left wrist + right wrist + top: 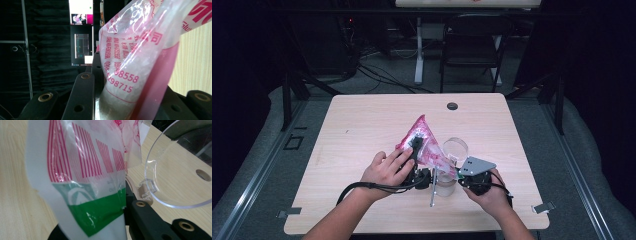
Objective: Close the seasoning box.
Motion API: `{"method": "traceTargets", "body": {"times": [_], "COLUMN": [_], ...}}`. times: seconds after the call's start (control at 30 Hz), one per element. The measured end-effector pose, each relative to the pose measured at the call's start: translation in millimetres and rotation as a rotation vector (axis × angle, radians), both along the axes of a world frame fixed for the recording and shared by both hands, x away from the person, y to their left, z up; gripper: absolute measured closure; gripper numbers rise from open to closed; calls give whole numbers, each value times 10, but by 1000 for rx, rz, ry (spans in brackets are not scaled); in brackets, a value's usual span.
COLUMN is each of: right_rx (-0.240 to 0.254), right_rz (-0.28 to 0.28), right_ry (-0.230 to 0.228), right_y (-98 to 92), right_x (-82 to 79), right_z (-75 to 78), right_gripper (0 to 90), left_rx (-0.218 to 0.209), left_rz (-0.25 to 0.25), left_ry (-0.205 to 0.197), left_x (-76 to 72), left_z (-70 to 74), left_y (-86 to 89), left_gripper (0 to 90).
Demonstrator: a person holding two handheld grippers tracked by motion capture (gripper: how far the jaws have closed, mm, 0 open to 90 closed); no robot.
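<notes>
Pale wood table (362,125) carries everything low and centre in the high view. Left tongs (416,146) and right tongs (455,172) are each clamped on the pink plastic bag (424,142), held up beside the clear jar (454,148). Uneven pulling might tear it, spilling powder, or knock the jar. Open room lies upper left; edges are far.

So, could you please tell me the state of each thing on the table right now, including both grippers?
Pink-and-white printed plastic bag: lifted off the table, stretched between both grippers, holding white contents.
Clear round plastic container: upright, open-topped, beside the bag.
Left gripper: shut on the bag's body.
Right gripper: shut on the bag's green-and-white end.
Light wooden table: bearing the container.
</notes>
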State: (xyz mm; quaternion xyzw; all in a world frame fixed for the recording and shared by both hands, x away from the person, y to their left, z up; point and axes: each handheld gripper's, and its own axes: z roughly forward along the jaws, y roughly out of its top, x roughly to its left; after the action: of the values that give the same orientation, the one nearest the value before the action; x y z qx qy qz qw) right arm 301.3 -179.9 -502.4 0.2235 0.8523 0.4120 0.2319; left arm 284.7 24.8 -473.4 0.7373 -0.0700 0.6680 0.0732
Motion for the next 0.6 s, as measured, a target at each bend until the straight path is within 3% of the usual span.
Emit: {"method": "traceTargets", "body": {"times": [0.43, 0.6], "right_rx": [5, -1], "right_rz": [1, -3], "right_ry": [4, 6], "right_y": [-12, -9], "right_x": [11, 20], "right_z": [-3, -18], "right_gripper": [900, 900], "left_rx": [-21, -11], "left_rz": [-8, -9], "left_ry": [13, 6], "left_x": [-9, -20], "left_z": [14, 25], "left_y": [-7, -14], "left_gripper": [734, 734]}}
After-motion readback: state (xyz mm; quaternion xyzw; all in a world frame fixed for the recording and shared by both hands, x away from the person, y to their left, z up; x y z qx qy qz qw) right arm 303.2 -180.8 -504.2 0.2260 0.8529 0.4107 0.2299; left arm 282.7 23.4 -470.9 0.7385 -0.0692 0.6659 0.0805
